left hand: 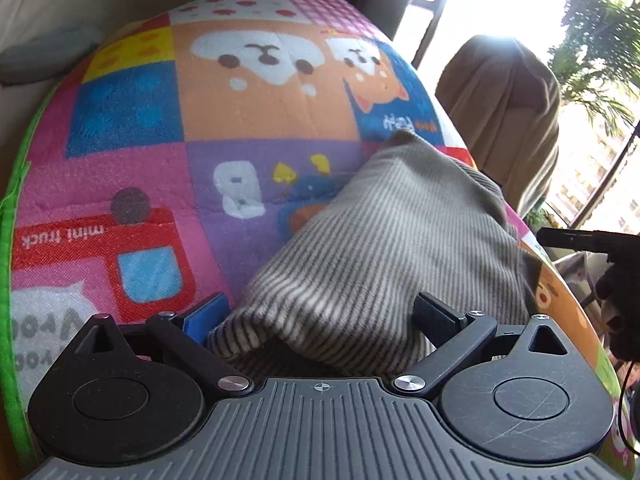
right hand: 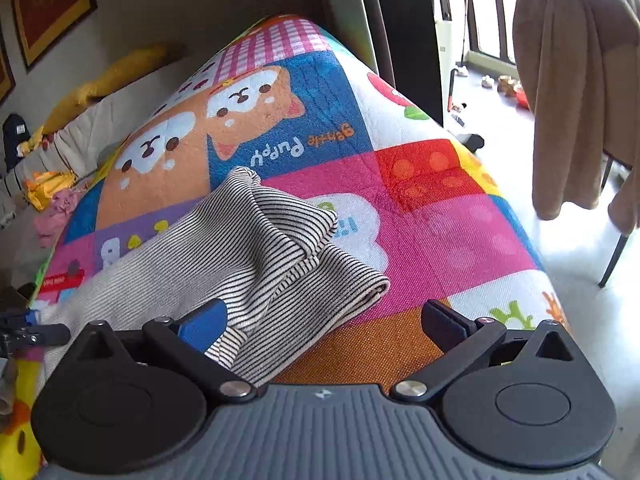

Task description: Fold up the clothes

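While you hover over the bed, status:
Left gripper (left hand: 320, 316): jaws wide, striped garment (left hand: 384, 248) bunched between the fingers, not clamped.
Surface: cartoon patchwork mat (left hand: 168, 128), garment near its front edge.
Right gripper (right hand: 324, 324): jaws wide, garment's folded edge by your left finger.
Room: brown towel (right hand: 576, 80) draped at right.
Right view only: framed pictures (right hand: 48, 8), yellow pillow (right hand: 108, 80).

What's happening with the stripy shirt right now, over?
Left gripper open, straddling the striped garment. Right gripper open at its edge. Garment bunched on the play mat. Nothing blocking.
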A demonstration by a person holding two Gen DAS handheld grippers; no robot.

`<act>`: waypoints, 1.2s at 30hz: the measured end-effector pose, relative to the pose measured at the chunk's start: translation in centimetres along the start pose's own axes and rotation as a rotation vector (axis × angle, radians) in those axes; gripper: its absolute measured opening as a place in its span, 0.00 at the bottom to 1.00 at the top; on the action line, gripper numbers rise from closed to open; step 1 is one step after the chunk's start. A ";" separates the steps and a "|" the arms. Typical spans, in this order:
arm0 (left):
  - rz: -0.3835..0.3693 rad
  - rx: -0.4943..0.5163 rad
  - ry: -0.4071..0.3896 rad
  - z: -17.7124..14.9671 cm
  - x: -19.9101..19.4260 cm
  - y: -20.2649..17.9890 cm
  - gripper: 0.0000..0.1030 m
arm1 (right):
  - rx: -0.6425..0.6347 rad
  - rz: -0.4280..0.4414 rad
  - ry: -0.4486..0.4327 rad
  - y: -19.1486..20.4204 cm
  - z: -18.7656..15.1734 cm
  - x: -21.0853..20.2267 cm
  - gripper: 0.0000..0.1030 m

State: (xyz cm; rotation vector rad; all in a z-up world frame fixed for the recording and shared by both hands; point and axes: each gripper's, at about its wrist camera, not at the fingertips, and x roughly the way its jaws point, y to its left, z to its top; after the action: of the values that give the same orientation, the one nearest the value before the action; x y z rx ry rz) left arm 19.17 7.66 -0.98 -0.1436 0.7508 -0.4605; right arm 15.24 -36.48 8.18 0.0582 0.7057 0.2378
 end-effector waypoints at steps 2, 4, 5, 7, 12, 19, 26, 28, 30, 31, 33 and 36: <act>-0.073 0.039 0.000 -0.7 -1.2 -1.5 0.97 | -0.073 -0.008 -0.017 1.3 -0.3 -0.6 1.00; -0.121 0.071 0.005 -1.7 -2.3 -3.1 0.97 | -0.130 0.014 -0.038 2.8 -0.4 -1.6 1.00; -0.137 0.091 0.017 -2.3 -2.9 -3.9 0.97 | -0.152 0.028 -0.051 3.6 -0.4 -2.1 1.00; -0.176 0.117 0.037 -3.6 -3.9 -5.0 0.97 | -0.208 0.060 -0.084 5.2 -0.7 -3.6 1.00; -0.203 0.170 0.043 -6.6 -6.9 -6.7 0.98 | -0.426 0.124 -0.140 10.3 -2.6 -7.2 1.00; 0.113 0.207 -0.022 -7.0 -8.2 -5.6 0.98 | -0.665 0.233 -0.090 16.2 -8.3 -8.8 1.00; 0.336 0.259 -0.012 -6.0 -6.2 -4.3 0.99 | -0.871 0.100 -0.107 19.9 -13.8 -7.3 1.00; 0.351 0.259 -0.007 -6.0 -6.7 -4.0 0.99 | -0.879 0.039 -0.123 19.3 -13.7 -7.4 1.00; 0.347 0.260 0.001 -6.3 -7.0 -4.1 0.99 | -0.859 -0.007 -0.124 18.2 -13.2 -7.6 1.00; 0.335 0.260 0.004 -6.4 -7.1 -4.3 0.99 | -0.838 -0.012 -0.115 17.4 -12.9 -7.8 1.00; 0.304 0.270 0.008 -6.7 -7.2 -5.2 0.99 | -0.828 -0.038 -0.114 16.4 -12.7 -8.2 1.00; 0.267 0.308 0.009 -7.1 -7.0 -6.8 0.99 | -0.842 -0.097 -0.123 15.0 -12.9 -8.9 1.00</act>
State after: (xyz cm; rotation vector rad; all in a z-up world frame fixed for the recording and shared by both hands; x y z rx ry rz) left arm 7.46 5.04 0.24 0.2447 0.6871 -0.3165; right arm -2.58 -24.30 6.03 -0.7560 0.4410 0.4175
